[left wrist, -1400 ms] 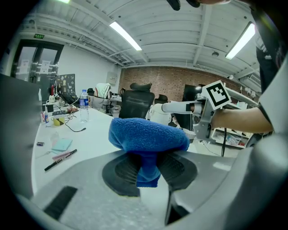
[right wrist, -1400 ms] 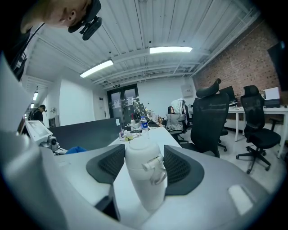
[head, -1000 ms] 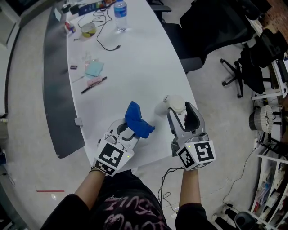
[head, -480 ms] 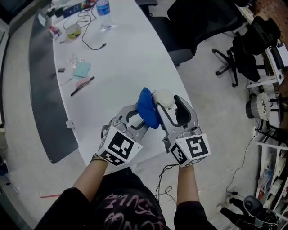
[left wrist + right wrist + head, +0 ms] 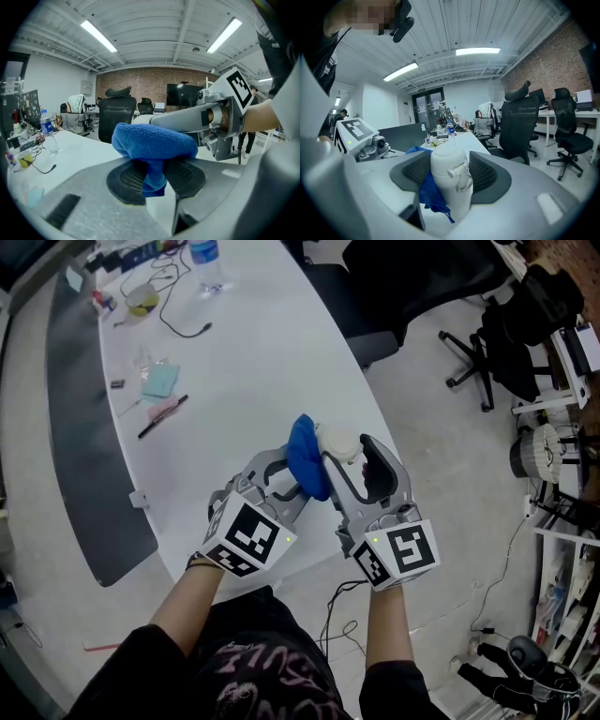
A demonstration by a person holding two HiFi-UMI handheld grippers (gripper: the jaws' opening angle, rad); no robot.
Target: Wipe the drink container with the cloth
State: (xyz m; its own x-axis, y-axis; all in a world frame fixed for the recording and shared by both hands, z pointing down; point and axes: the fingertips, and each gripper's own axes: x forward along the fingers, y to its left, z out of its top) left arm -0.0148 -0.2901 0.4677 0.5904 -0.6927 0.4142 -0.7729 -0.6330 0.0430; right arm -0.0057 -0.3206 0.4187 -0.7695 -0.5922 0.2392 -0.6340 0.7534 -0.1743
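Observation:
A white drink container (image 5: 339, 442) (image 5: 450, 183) is clamped between the jaws of my right gripper (image 5: 349, 457) (image 5: 450, 174), held up above the white table's near edge. My left gripper (image 5: 292, 479) (image 5: 151, 177) is shut on a blue cloth (image 5: 306, 457) (image 5: 154, 143). The cloth is bunched and pressed against the container's left side; in the right gripper view the blue cloth (image 5: 427, 192) hangs beside the container's body. The container's lid with a small spout faces the right gripper view.
The long white table (image 5: 244, 371) carries a water bottle (image 5: 206, 266), a black cable (image 5: 183, 320), a pen (image 5: 161, 416), small paper pieces (image 5: 161, 381) and a yellow cup (image 5: 142, 302) at its far end. Black office chairs (image 5: 394, 277) stand on the right.
The two grippers have come together. The cloth rose from the table and now presses against the container, which was lifted off the tabletop.

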